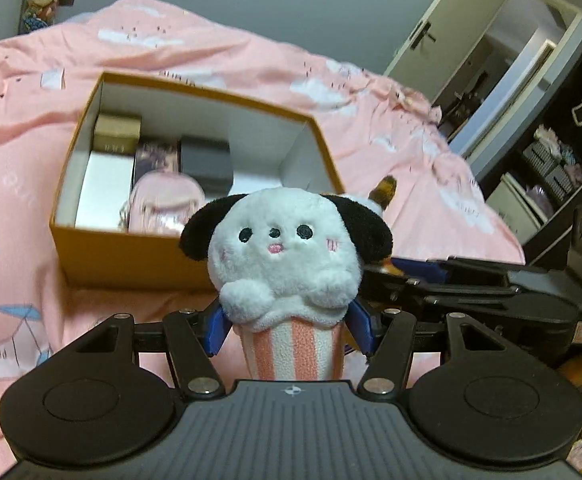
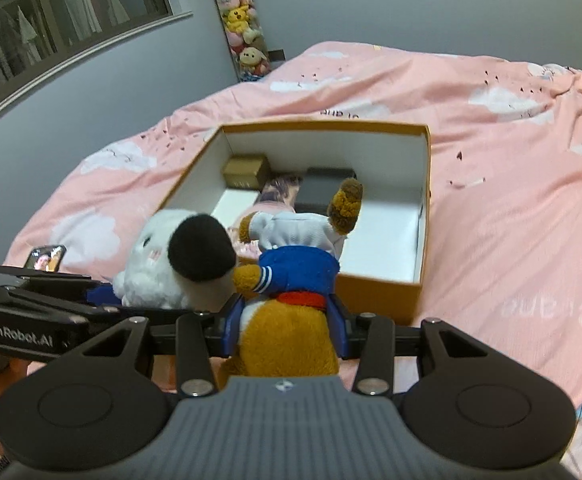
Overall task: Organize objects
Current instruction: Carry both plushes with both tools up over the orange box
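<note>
My left gripper [image 1: 289, 330] is shut on a white plush dog [image 1: 287, 256] with black ears and a pink-striped base, held upright just in front of an open orange box [image 1: 131, 256]. My right gripper [image 2: 287, 330] is shut on a brown plush animal [image 2: 287, 336] in a blue sailor top and white hat, held before the same orange box [image 2: 375, 292]. The white dog also shows at the left of the right wrist view [image 2: 171, 264]. The box holds several small boxes [image 1: 117, 132] and a pink pouch [image 1: 163, 204]; its right half shows bare white floor [image 2: 387, 236].
The box lies on a pink cloud-print duvet [image 2: 491, 200]. A column of hanging plush toys [image 2: 241, 24] stands at the wall. A white door [image 1: 443, 28] and dark shelves [image 1: 563, 148] are to the right. The right gripper's body [image 1: 491, 292] sits close beside the left one.
</note>
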{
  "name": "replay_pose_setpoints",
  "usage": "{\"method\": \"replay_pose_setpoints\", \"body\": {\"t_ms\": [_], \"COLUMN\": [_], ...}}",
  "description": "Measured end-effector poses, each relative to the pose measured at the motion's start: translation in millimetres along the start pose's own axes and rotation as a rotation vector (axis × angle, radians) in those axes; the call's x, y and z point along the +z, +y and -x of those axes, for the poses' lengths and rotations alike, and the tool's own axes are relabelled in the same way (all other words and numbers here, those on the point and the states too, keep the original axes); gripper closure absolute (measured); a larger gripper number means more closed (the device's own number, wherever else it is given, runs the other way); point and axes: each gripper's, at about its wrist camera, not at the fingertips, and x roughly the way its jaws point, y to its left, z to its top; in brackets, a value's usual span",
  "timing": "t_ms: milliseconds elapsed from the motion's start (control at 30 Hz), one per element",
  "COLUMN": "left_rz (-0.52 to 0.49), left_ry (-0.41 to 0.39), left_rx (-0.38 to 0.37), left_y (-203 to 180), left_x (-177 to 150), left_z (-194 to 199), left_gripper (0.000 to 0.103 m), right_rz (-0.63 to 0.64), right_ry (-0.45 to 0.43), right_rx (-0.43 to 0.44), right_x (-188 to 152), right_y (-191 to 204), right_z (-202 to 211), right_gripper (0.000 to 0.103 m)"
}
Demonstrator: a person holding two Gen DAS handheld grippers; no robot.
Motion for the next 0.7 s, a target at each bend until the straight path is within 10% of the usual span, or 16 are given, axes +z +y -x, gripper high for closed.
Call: {"method": "replay_pose_setpoints", "body": {"t_ms": [700], "left_rz": [0.082], "left_ry": [-0.06], "left_rx": [-0.045], "left_y": [25], "left_x": [90], "left_z": [-17], "left_gripper": [0.034], "right_rz": [-0.021], "right_ry": [-0.104], "right_rx": [0.035], "right_x": [88], "right_y": [-13], "right_z": [-14], "right_gripper": [0.057]}}
